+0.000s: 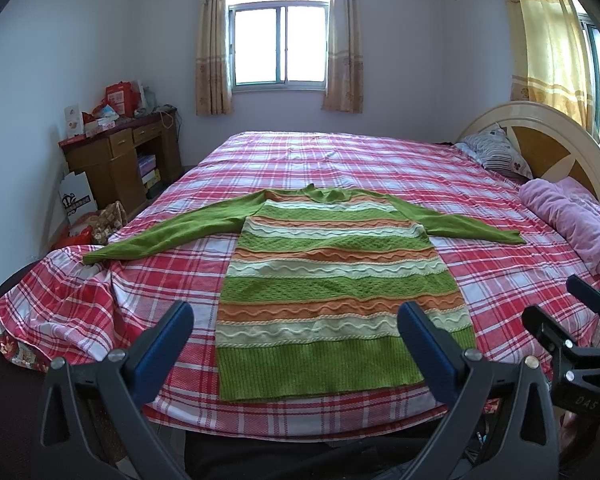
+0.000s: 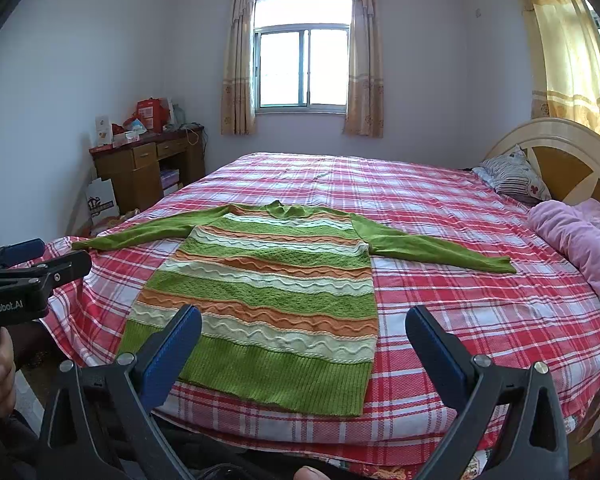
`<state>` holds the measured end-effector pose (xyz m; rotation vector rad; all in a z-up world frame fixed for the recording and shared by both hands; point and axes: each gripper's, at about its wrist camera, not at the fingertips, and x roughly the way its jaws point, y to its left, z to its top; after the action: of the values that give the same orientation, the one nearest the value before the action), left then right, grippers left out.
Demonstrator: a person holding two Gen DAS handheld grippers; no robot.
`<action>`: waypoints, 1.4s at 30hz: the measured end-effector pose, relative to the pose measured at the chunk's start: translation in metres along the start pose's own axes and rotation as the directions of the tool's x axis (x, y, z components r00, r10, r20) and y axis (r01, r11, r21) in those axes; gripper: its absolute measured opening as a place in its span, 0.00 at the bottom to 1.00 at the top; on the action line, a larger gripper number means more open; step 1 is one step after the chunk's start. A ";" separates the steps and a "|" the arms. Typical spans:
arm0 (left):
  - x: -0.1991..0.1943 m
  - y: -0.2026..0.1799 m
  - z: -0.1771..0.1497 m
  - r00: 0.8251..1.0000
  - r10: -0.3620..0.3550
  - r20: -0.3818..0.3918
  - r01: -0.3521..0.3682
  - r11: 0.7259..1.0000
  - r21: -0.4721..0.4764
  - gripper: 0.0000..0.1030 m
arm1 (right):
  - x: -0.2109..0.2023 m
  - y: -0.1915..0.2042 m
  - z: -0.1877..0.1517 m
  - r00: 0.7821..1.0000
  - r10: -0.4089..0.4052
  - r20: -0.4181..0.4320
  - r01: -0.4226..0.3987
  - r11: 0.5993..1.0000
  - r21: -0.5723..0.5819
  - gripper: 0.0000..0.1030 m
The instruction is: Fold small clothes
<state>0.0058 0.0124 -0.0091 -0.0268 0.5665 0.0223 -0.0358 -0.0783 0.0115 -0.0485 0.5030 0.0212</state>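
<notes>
A green, orange and cream striped knit sweater (image 1: 332, 280) lies flat on the red plaid bed (image 1: 500, 276), front up, both green sleeves spread out sideways, hem at the near edge. It also shows in the right wrist view (image 2: 268, 292). My left gripper (image 1: 294, 316) is open and empty, held above the near edge of the bed over the hem. My right gripper (image 2: 303, 320) is open and empty, just right of the left one, over the sweater's lower right part. The right gripper shows at the left view's right edge (image 1: 572, 320), the left gripper at the right view's left edge (image 2: 32, 268).
A pink blanket (image 1: 572, 220) is bunched at the right by the headboard (image 1: 540, 136), with a patterned pillow (image 1: 492, 152) behind it. A wooden desk (image 1: 124, 156) with boxes stands at the far left by the wall. Bags lie on the floor beside it.
</notes>
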 end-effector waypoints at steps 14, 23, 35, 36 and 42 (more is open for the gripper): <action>0.001 0.003 -0.003 1.000 0.001 -0.004 -0.001 1.000 -0.006 1.00 | 0.001 0.000 -0.001 1.000 0.005 -0.004 -0.005 1.000 0.003 0.99; 0.000 0.003 -0.005 1.000 0.003 -0.003 -0.003 1.000 -0.002 1.00 | 0.001 0.001 -0.001 1.000 0.004 -0.004 -0.004 1.000 0.005 0.99; 0.007 0.007 -0.007 1.000 0.010 -0.016 -0.010 1.000 -0.008 1.00 | 0.004 0.001 -0.002 1.000 0.006 -0.009 -0.006 1.000 0.000 0.99; 0.010 0.007 -0.006 1.000 0.010 -0.019 -0.010 1.000 -0.009 1.00 | 0.004 -0.001 -0.001 1.000 0.007 -0.008 -0.007 1.000 -0.003 0.99; 0.034 0.012 0.004 0.999 0.027 -0.018 -0.026 0.999 0.021 1.00 | 0.024 -0.027 0.001 0.994 0.106 0.031 -0.108 0.989 0.098 0.99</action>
<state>0.0367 0.0246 -0.0243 0.0008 0.5852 0.0420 -0.0130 -0.1049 0.0018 0.0760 0.4801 0.1016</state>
